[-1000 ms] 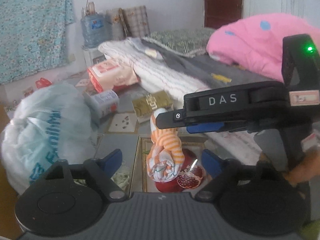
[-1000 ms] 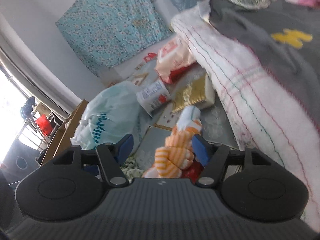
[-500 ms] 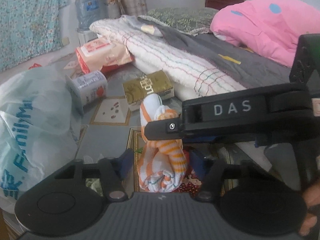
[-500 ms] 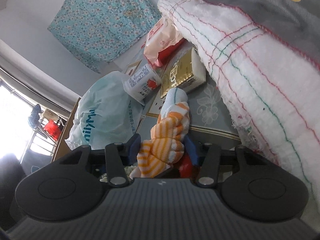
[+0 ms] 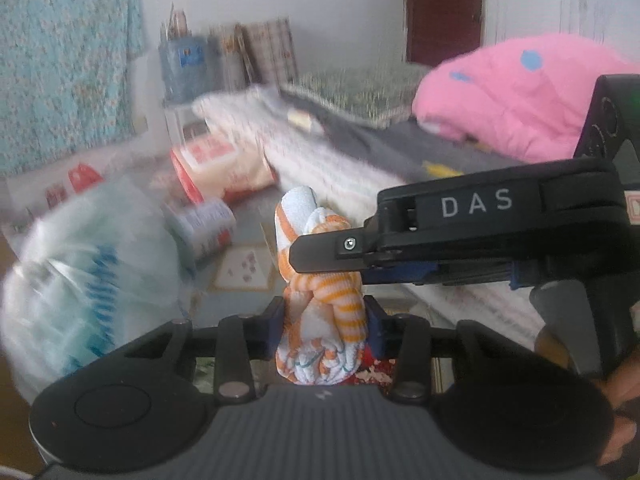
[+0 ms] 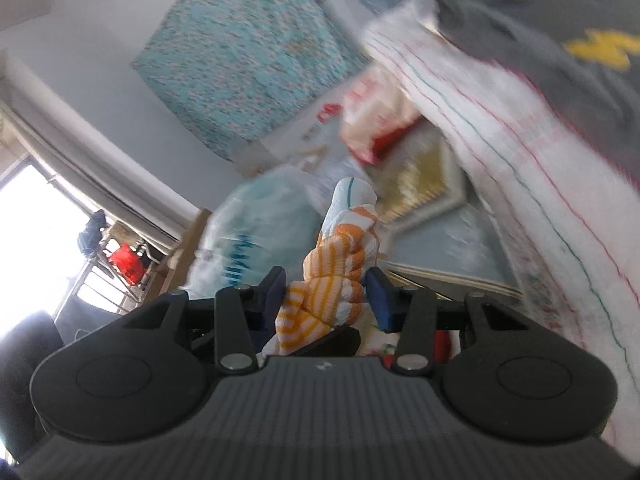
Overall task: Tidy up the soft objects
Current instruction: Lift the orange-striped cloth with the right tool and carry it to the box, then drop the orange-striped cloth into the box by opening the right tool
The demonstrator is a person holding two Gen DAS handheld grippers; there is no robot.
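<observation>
An orange-and-white striped cloth bundle (image 5: 320, 300) stands upright between both grippers. My left gripper (image 5: 326, 320) is shut on its lower part. My right gripper (image 6: 330, 300) is shut on the same bundle (image 6: 340, 268); its black finger marked DAS (image 5: 460, 224) crosses the left wrist view from the right and pinches the bundle's middle. The bundle's white tip pokes up above the jaws. The view is blurred by motion.
A white plastic bag with blue print (image 5: 80, 280) lies at the left. A tin (image 5: 204, 228), a red-and-beige packet (image 5: 224, 168) and a gold box (image 6: 428, 192) lie on the tiled floor. A bed with a striped white blanket (image 6: 540, 184) and pink quilt (image 5: 520, 96) fills the right.
Both grippers have closed on the striped bundle and lifted it off the red item on the floor. The views now point higher and are blurred.
</observation>
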